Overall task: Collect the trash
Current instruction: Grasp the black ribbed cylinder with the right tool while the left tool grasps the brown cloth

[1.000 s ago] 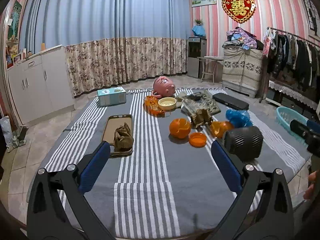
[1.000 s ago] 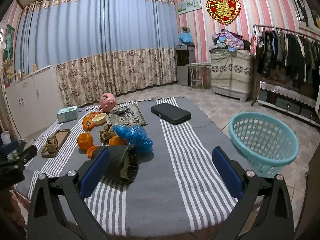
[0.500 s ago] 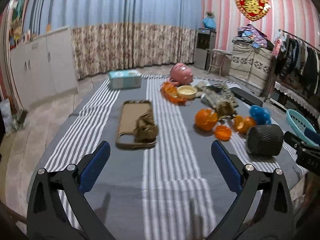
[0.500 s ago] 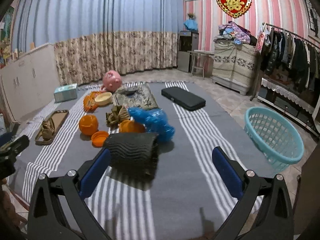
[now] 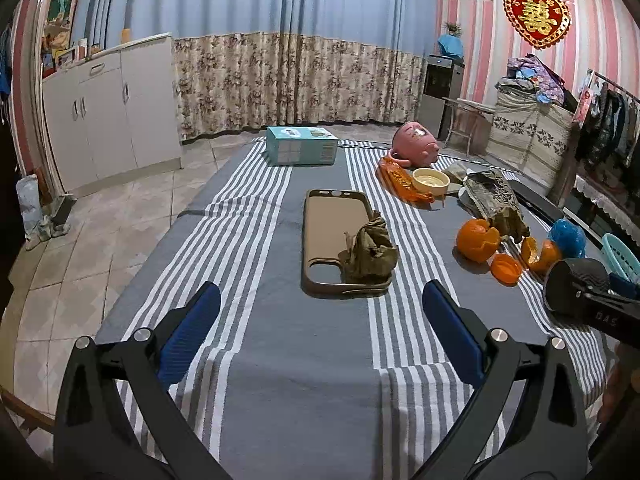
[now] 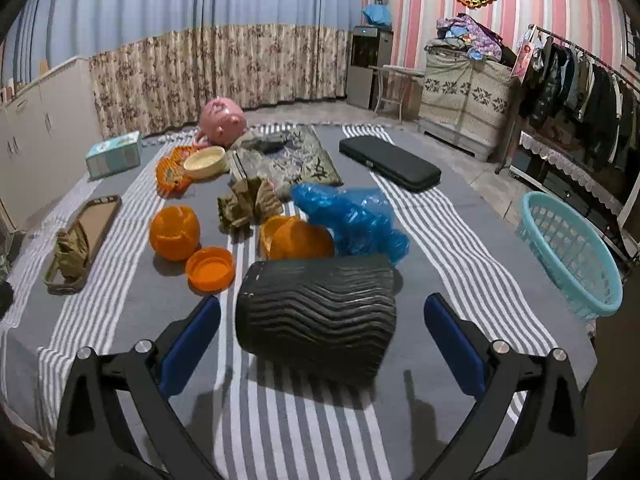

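Two blue-padded fingers of the left gripper (image 5: 320,330) stand spread wide, holding nothing, above the striped cloth (image 5: 304,392). Straight ahead of it a crumpled brown wrapper (image 5: 370,254) lies on a phone case (image 5: 334,236).

From the right wrist, the right gripper (image 6: 322,342) is likewise released, its fingers either side of a black ribbed cylinder (image 6: 316,314), not touching. Orange peels (image 6: 174,232) lie beyond; the teal basket (image 6: 572,252) off to its right shows nothing inside.
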